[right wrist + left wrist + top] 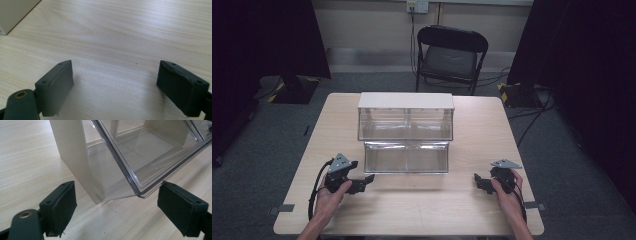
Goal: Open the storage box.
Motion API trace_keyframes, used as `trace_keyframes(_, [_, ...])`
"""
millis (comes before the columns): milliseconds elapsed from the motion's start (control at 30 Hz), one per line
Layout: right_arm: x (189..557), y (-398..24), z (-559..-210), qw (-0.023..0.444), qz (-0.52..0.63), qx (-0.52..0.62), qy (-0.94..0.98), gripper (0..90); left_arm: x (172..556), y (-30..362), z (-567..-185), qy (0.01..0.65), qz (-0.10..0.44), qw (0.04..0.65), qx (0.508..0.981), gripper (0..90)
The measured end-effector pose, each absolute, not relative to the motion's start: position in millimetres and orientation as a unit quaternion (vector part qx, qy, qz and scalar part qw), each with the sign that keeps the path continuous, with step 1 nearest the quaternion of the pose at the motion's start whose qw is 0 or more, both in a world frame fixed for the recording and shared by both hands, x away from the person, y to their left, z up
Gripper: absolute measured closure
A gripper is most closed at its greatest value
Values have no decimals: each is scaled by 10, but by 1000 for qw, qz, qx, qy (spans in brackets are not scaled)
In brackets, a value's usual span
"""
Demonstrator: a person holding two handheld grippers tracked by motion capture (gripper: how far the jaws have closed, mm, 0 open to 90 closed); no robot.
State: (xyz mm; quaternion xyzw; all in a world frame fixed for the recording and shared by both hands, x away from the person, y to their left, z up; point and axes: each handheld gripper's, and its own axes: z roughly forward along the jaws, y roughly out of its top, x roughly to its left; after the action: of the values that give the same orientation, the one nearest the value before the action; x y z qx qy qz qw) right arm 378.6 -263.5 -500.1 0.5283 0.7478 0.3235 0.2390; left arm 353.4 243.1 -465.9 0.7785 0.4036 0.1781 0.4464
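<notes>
Clear drawer [150,157] corner juts between left gripper [117,210]'s spread jaws, untouched.

A black folding chair [451,55] stands beyond the table [337,120]; a wall socket [417,6] sits above the chair.

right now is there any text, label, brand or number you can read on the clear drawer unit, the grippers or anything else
None can be read.
The drawer unit, its white top and its clear bins carry no print in the high view or the left gripper view.
The left gripper and right gripper show plain black pads and bare grey plates.
The table is bare wood grain.
The wall socket is too small to tell any marking.
</notes>
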Motion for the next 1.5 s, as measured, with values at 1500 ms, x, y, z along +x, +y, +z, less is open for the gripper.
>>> trace_keyframes(1500, [3787, -2636, -5000, 239, 323, 528, 748, 130, 3491, 2436, -4616, 394, 183, 457, 776, 153])
